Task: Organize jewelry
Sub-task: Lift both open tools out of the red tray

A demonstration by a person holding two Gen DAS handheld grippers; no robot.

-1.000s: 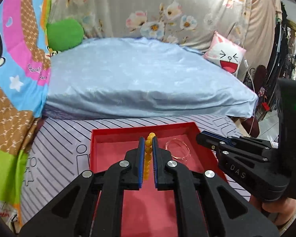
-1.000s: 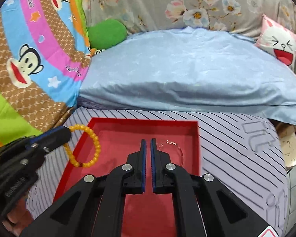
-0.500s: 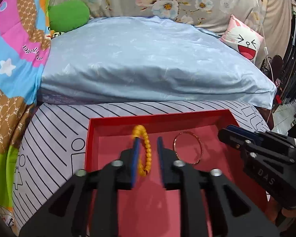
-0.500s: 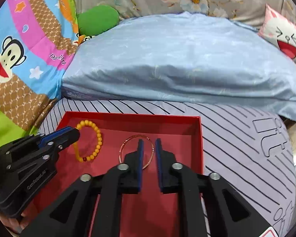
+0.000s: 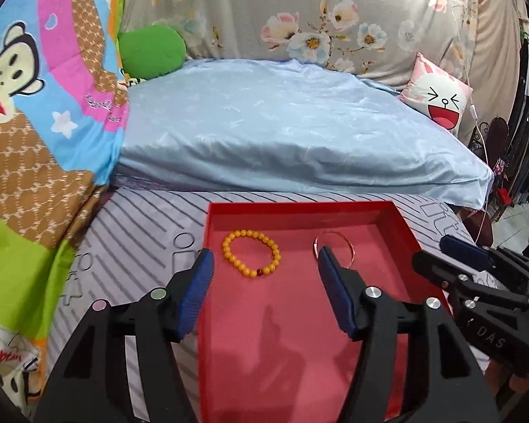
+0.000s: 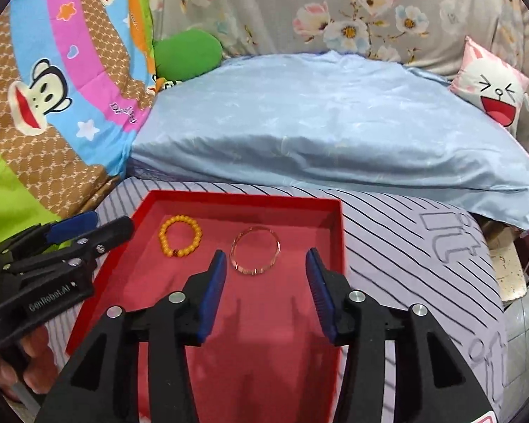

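Opening, both empty: left gripper (image 5: 264, 264) behind the amber bead bracelet (image 5: 251, 253), right gripper (image 6: 266, 271) behind the clear bangle (image 6: 255, 253), both laid flat in the red tray (image 6: 336, 232), apparently sorted.

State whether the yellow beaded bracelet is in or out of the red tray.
In: the yellow beaded bracelet lies flat on the red tray floor, ungripped.

The left wrist view is taken from just behind the left hand-held gripper (image 5: 264, 264), angled down and forward, close over the left half of the red tray (image 5: 402, 225). The right wrist view is taken from behind the right hand-held gripper (image 6: 266, 264), tilted down likewise, close above the tray's right half. Shared by both are the tray, the striped bed sheet (image 5: 141, 232) and the blue pillow (image 6: 335, 123); each gripper is caught at the other view's edge.
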